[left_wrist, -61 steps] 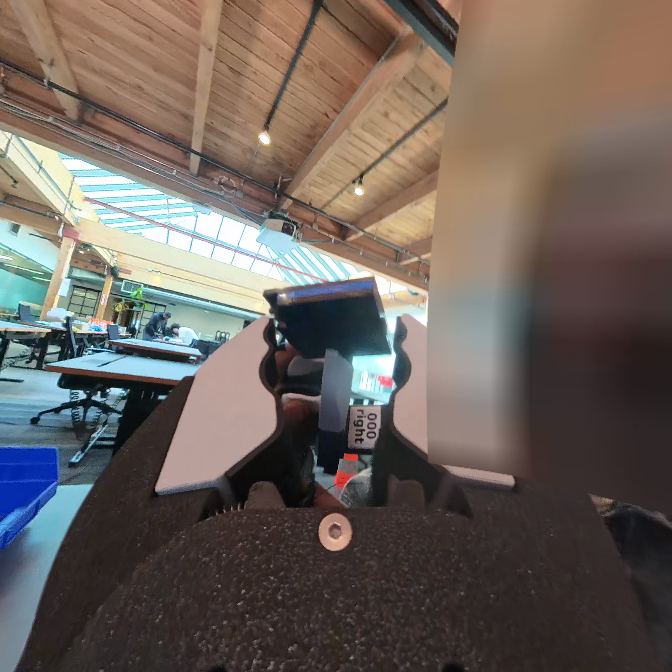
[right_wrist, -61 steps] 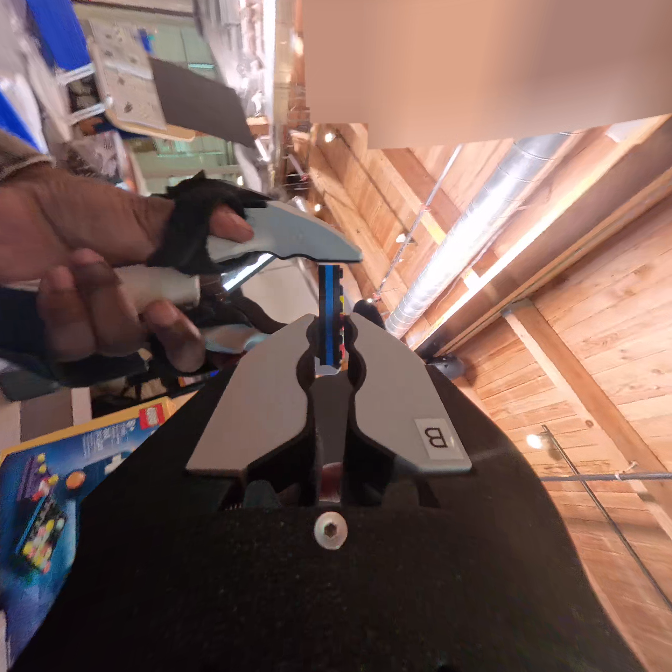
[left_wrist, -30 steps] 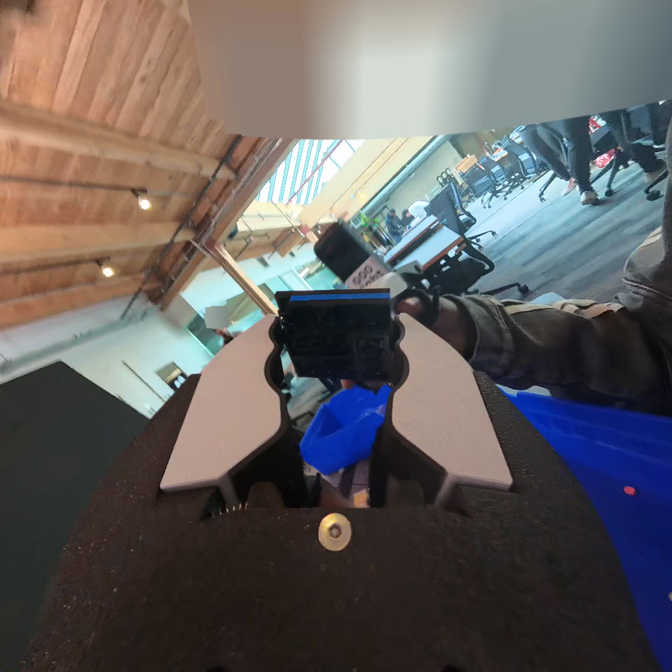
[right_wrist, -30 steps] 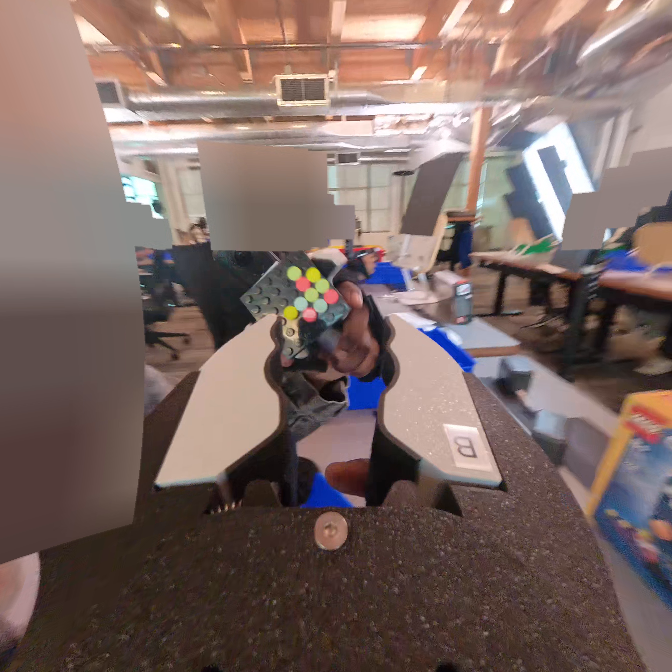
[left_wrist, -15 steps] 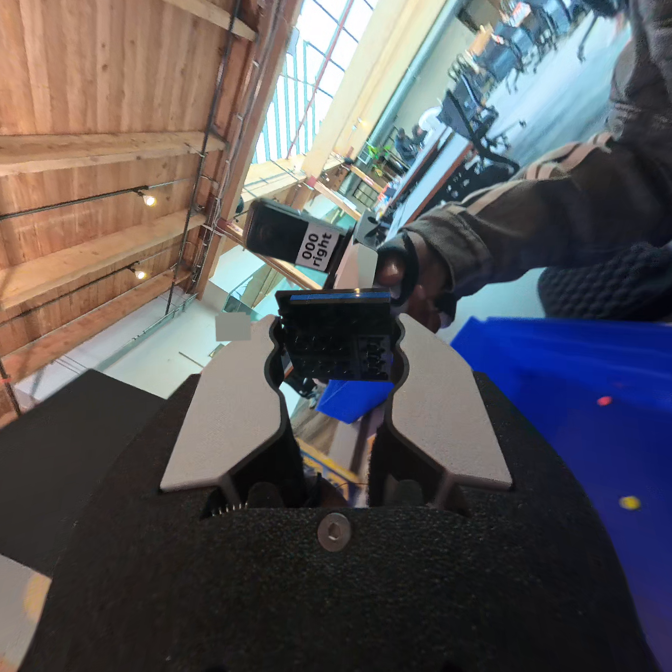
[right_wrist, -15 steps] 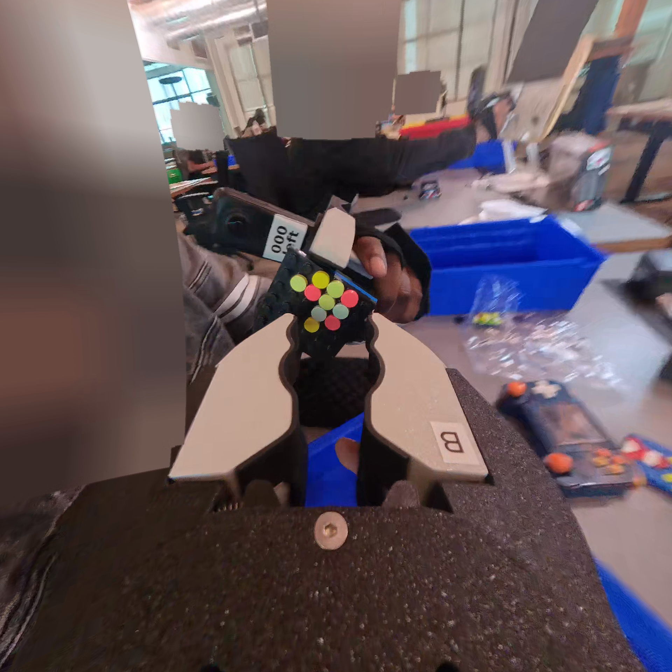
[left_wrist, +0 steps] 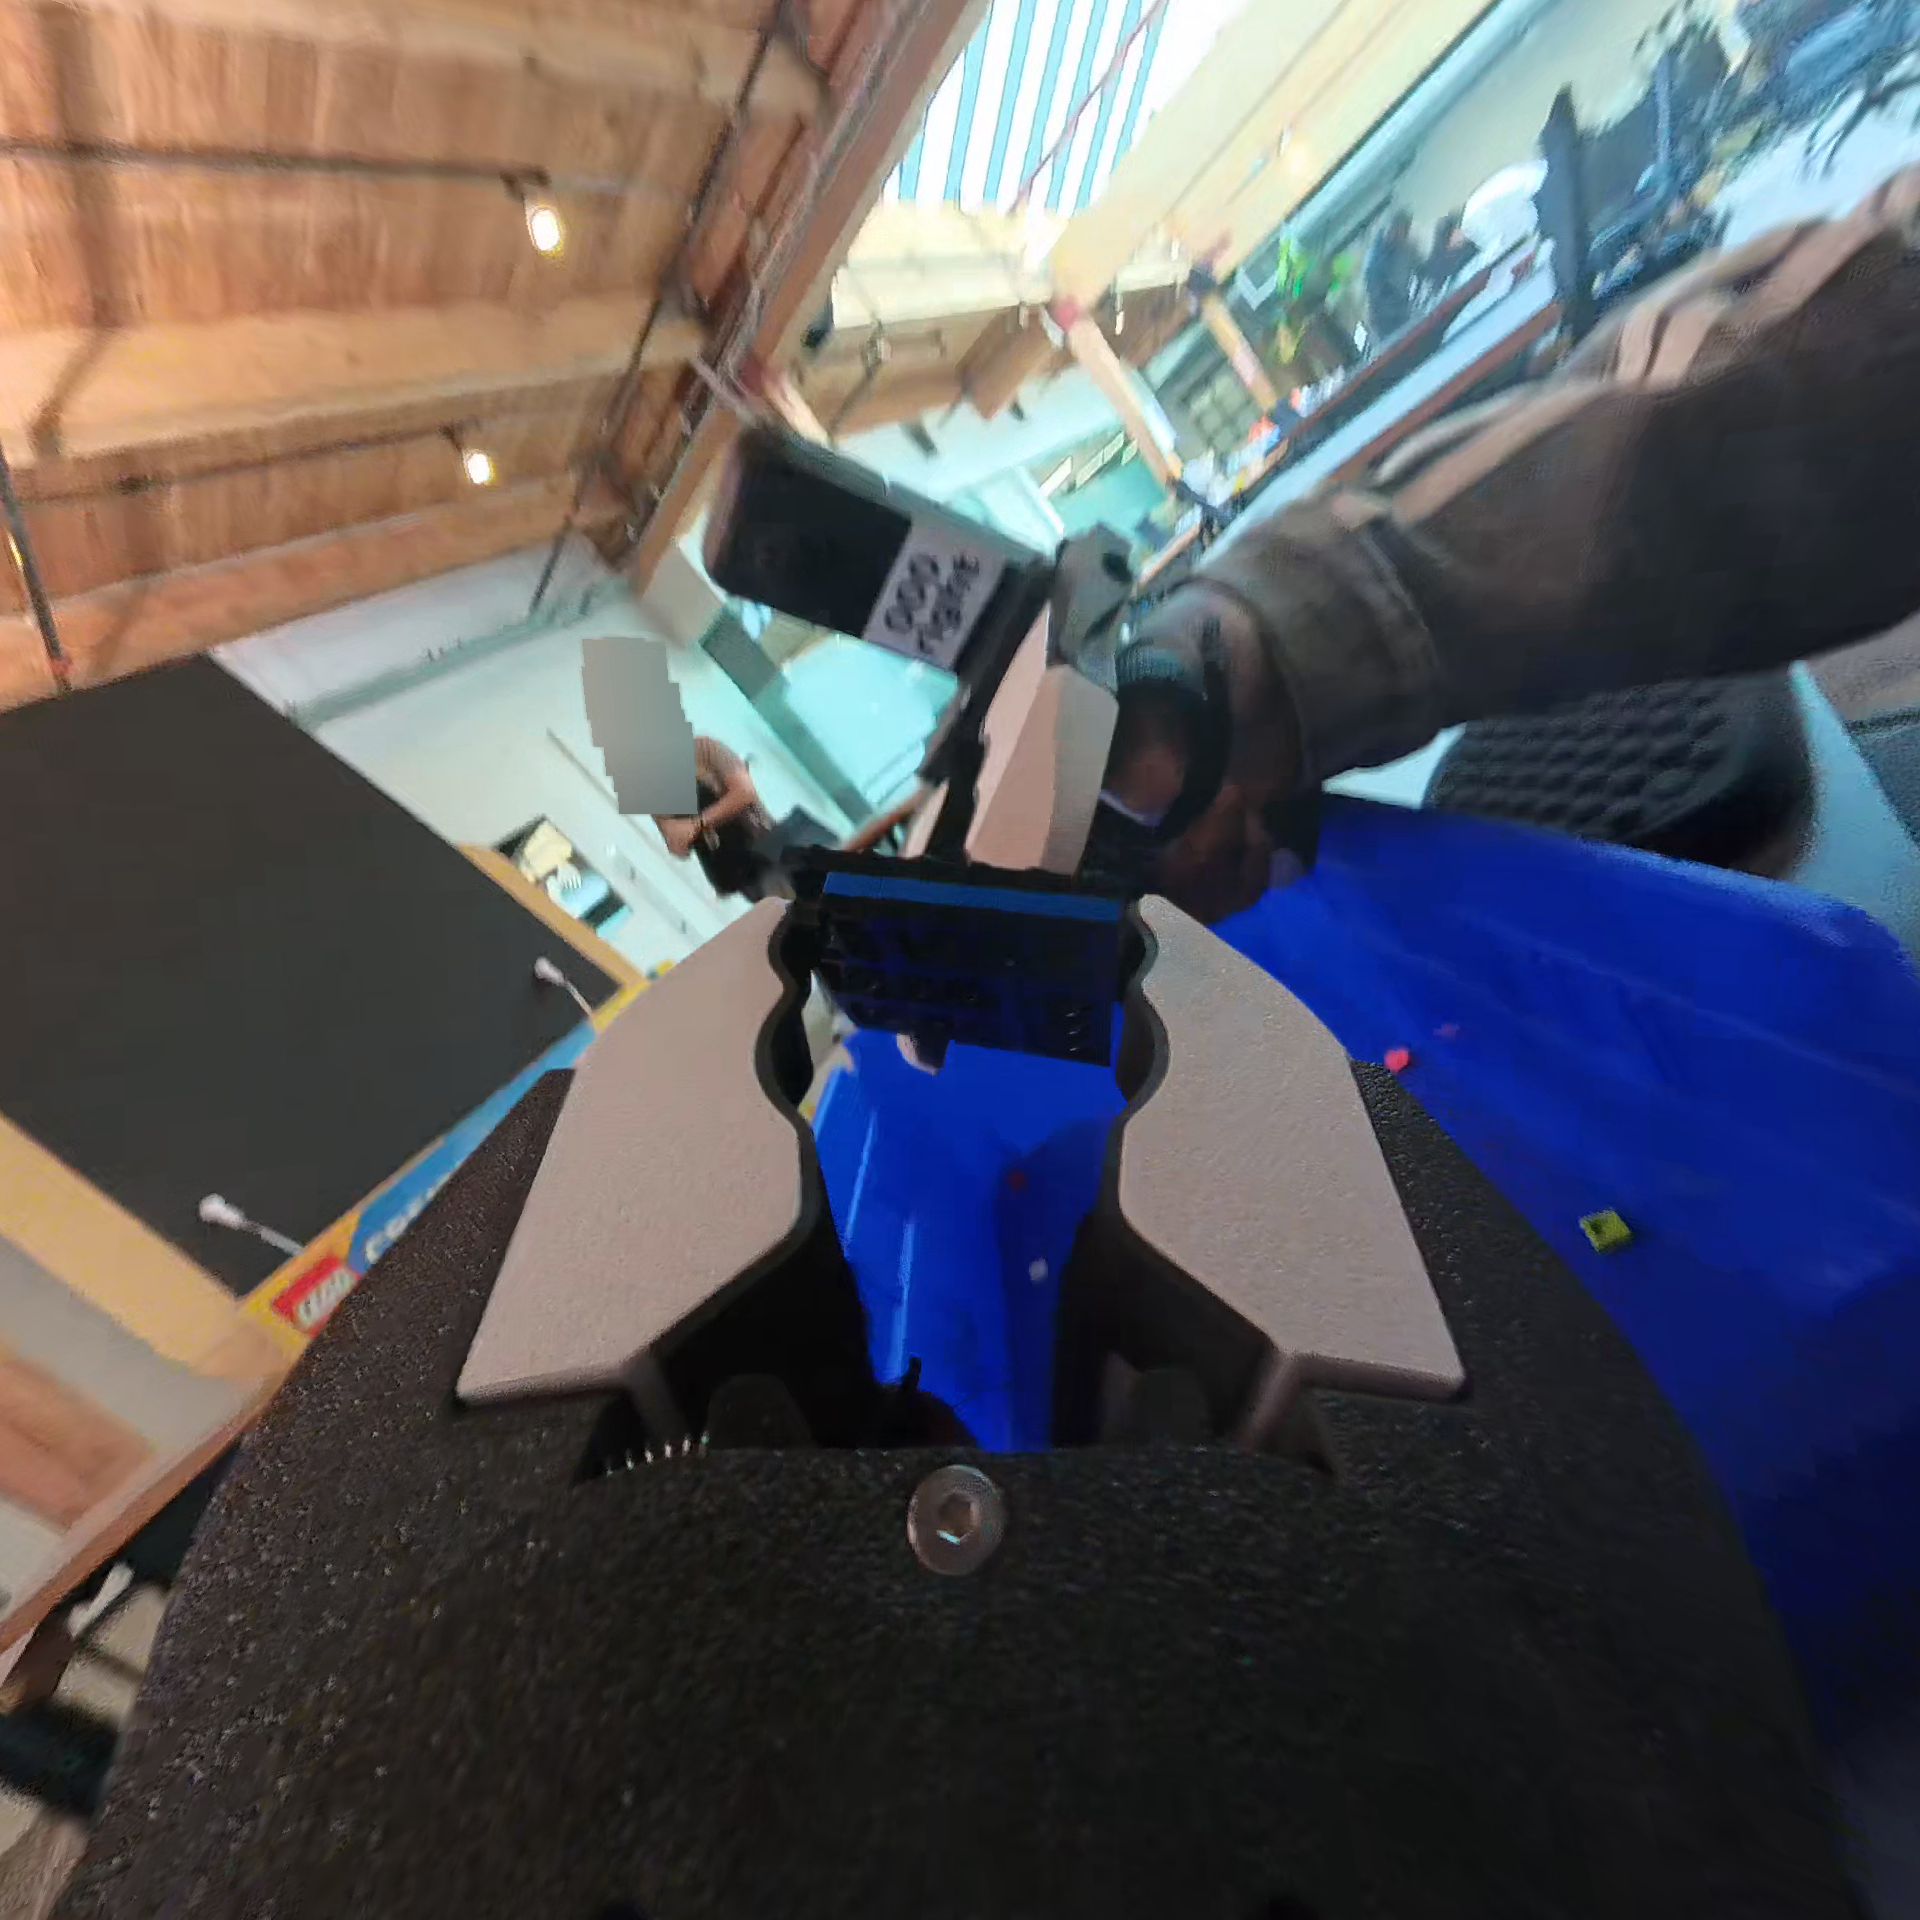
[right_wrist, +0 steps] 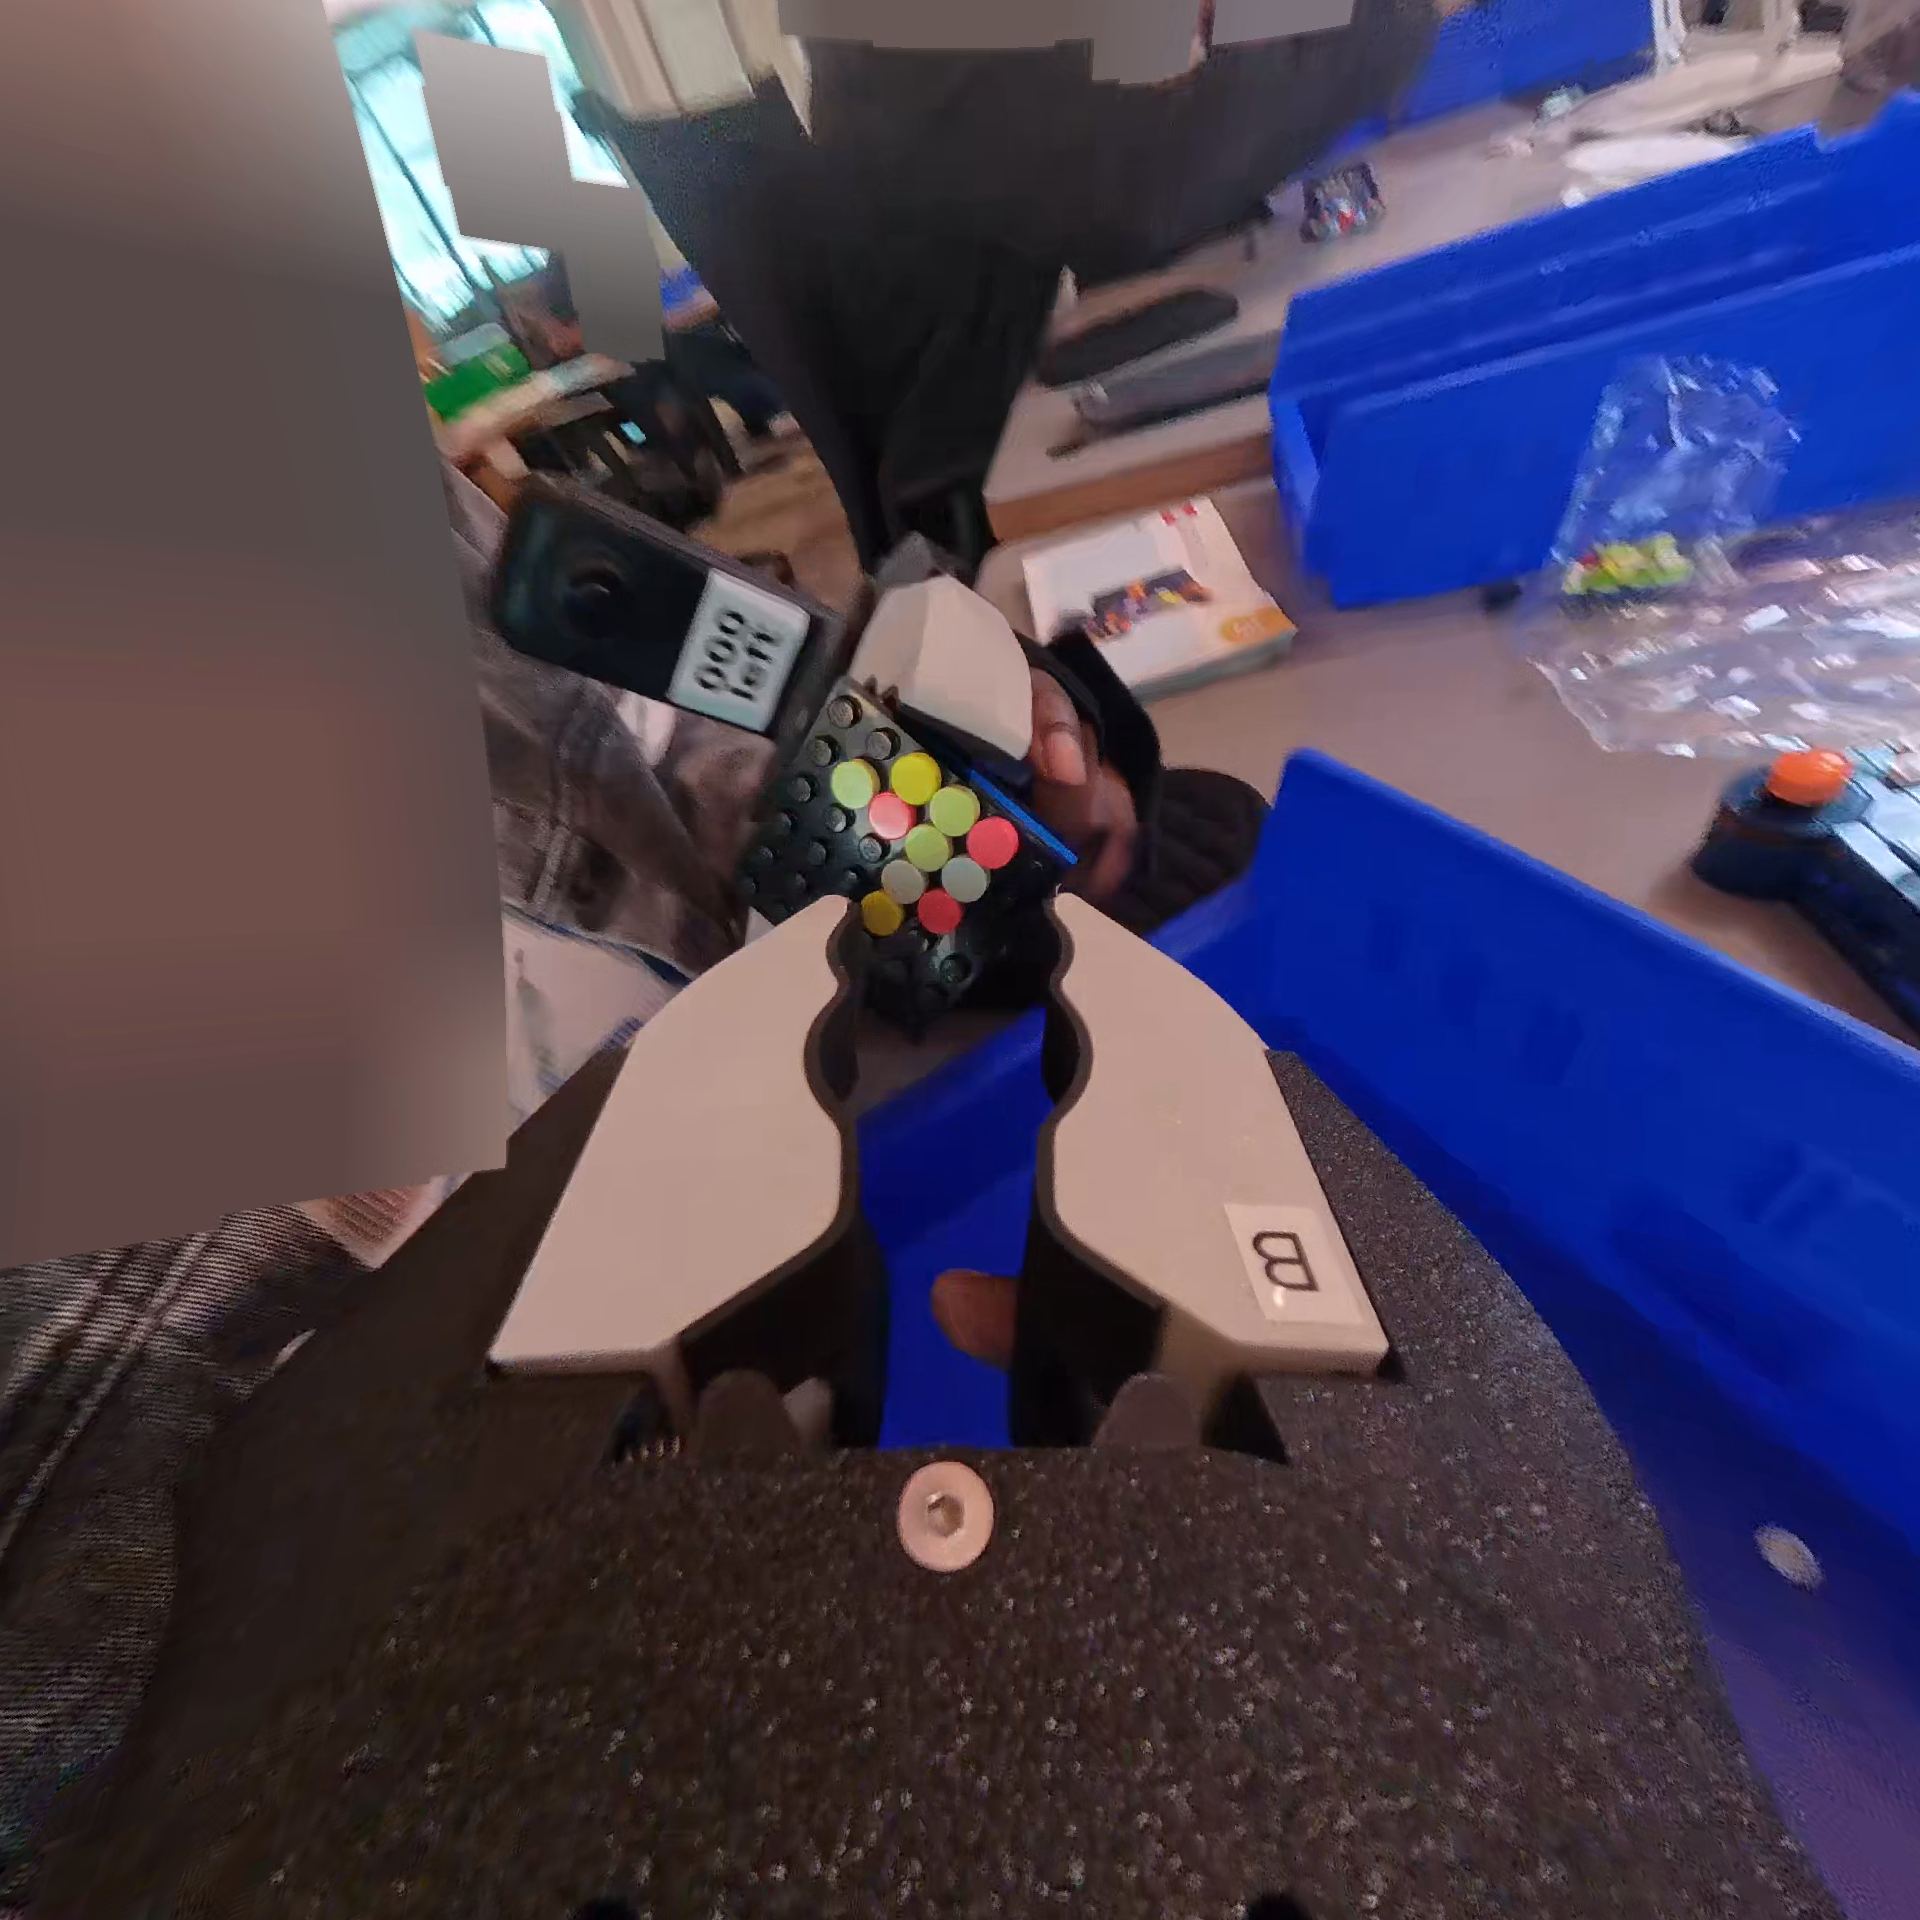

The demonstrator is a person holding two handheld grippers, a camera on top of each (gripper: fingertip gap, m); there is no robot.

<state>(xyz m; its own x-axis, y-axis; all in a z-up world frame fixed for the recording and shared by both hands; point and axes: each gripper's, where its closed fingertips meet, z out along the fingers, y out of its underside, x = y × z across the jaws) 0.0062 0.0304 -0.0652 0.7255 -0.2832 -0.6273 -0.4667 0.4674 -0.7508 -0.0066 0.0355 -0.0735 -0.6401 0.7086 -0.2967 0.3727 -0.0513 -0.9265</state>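
A black studded plate (right_wrist: 821, 831) with a blue edge carries several round yellow, red and pale tiles. My left gripper (left_wrist: 961, 935) is shut on it across its width, and I see its underside (left_wrist: 966, 987) in the left wrist view. The left gripper's pale finger (right_wrist: 945, 665) shows at the plate's upper edge in the right wrist view. My right gripper (right_wrist: 948, 925) stands with its jaws narrowed against the two edges of the plate's lower corner. Its finger (left_wrist: 1039, 769) reaches the plate's far edge. A blue bin (left_wrist: 1558, 1039) lies below both grippers.
The near bin's wall (right_wrist: 1558, 1039) runs to the right, with a few tiny loose pieces (left_wrist: 1605, 1229) inside. Beyond are a second blue bin (right_wrist: 1558, 343), a clear bag of pieces (right_wrist: 1683, 582), a booklet (right_wrist: 1153, 603), a dark build with an orange knob (right_wrist: 1808, 821) and a person in black (right_wrist: 904, 260).
Both grippers swung down from facing the ceiling to over the blue bin. The right gripper let go of the plate's edge, opened wide, then narrowed around its corner. The left kept its hold.
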